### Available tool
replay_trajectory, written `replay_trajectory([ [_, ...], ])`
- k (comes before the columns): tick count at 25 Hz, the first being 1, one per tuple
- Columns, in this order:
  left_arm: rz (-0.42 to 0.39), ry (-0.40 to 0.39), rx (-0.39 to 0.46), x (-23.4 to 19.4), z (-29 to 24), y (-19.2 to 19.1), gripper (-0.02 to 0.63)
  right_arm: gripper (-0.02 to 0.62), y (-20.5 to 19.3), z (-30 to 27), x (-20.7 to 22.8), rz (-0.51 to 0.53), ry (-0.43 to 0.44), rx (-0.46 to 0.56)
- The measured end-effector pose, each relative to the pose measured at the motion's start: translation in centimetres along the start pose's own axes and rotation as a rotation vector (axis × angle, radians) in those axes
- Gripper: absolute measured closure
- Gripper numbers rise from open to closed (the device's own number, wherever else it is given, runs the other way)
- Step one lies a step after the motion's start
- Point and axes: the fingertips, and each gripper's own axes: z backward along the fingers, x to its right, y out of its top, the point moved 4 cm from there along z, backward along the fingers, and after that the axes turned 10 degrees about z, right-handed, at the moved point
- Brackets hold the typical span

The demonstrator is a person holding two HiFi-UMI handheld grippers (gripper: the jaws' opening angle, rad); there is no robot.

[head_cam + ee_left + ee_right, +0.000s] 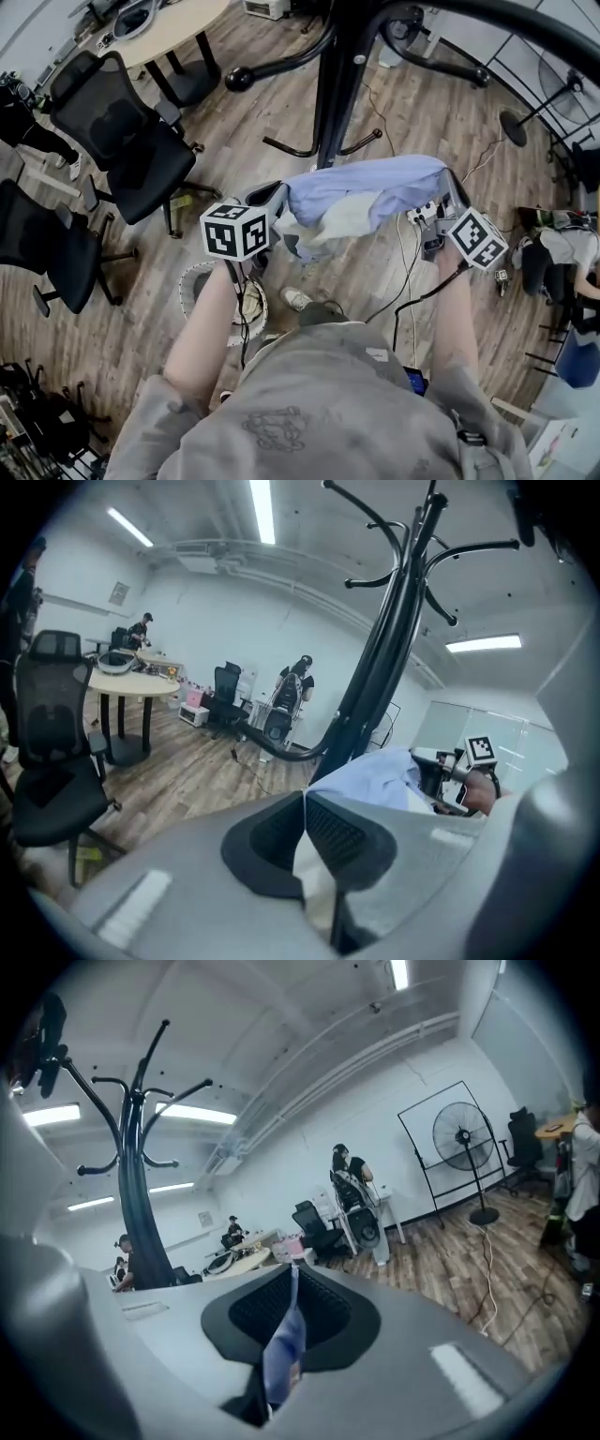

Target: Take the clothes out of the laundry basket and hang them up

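Blue shirt (361,192): out of the laundry basket (185,281), held just before the coat rack (339,75), my left gripper (305,832) and right gripper (286,1321) each clamped on it; hanging outstanding.

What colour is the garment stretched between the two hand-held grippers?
The garment is light blue, with a whitish inner side; the head view shows it best.

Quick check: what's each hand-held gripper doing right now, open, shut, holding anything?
Left hand-held gripper: closed on the light blue garment, pinching a pale part of it.
Right hand-held gripper: closed on the same garment's blue fabric.
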Motion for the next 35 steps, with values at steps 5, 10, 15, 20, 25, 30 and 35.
replay_trajectory([
  [5,0.081,-0.02,-0.03,0.2,-1.8,-2.3,0.595,0.54,-7.3,-0.8,2.4,-0.019,0.008,-0.202],
  [10,0.118,-0.016,-0.053,-0.8,-2.6,-4.3,0.541,0.537,-15.1,-0.7,0.8,0.013,0.056,-0.405],
  [15,0.137,0.0,-0.071,-1.8,-2.5,-5.1,0.441,0.42,-19.1,-1.3,-2.2,0.066,0.145,-0.571],
  [20,0.123,0.053,-0.073,-3.5,-0.8,-5.2,0.37,0.313,-17.9,-1.4,-3.9,0.155,0.171,-0.575],
  [25,0.029,0.135,-0.03,-4.1,1.5,-3.9,0.368,0.352,-11.3,-1.1,-6.0,0.194,0.215,-0.423],
  [30,-0.012,0.18,0.068,-4.3,5.2,-0.9,0.37,0.418,-4.1,-0.5,-10.7,0.223,0.334,-0.268],
  [35,-0.083,0.252,0.133,-4.1,9.5,1.4,0.376,0.475,0.3,0.7,-16.9,0.284,0.502,-0.17],
])
